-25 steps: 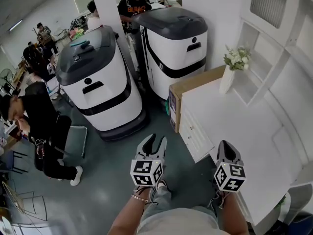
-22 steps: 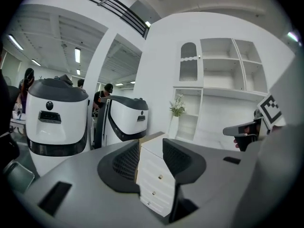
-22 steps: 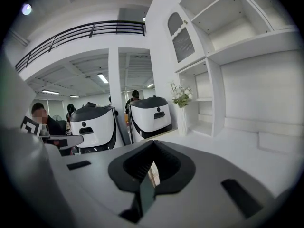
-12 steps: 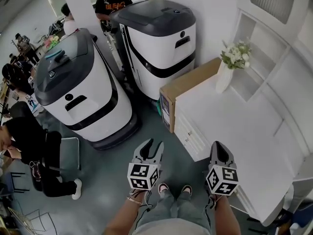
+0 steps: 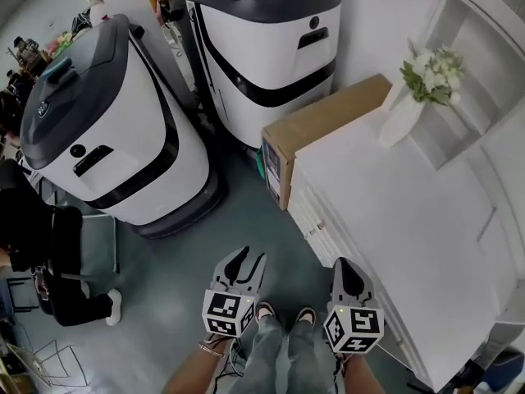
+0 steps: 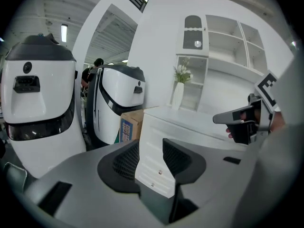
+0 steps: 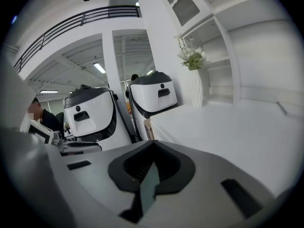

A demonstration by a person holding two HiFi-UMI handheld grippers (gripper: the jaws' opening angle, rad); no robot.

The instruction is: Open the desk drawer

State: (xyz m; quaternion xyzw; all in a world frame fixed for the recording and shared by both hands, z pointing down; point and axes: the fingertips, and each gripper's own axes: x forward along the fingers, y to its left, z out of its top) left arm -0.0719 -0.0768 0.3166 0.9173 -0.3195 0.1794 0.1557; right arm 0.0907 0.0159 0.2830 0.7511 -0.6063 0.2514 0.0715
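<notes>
Head view: the drawer (image 5: 315, 218) sits shut in the desk's (image 5: 410, 212) front face — nothing is done yet, and reach, grip and pull are all left. The left gripper (image 5: 248, 259) and right gripper (image 5: 346, 269) hover near that front, touching nothing.

Left gripper view: jaws parted and empty, the drawer's small knobs framed between them — detail the head view barely gives.

Right gripper view: jaws pressed together on nothing, aimed across the desk top toward the vase (image 7: 195, 91); no drawer shows.

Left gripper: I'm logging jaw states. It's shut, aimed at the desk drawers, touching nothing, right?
No, it isn't shut: the left gripper view shows the left gripper open, jaws apart, aimed at the desk drawers, touching nothing.
</notes>
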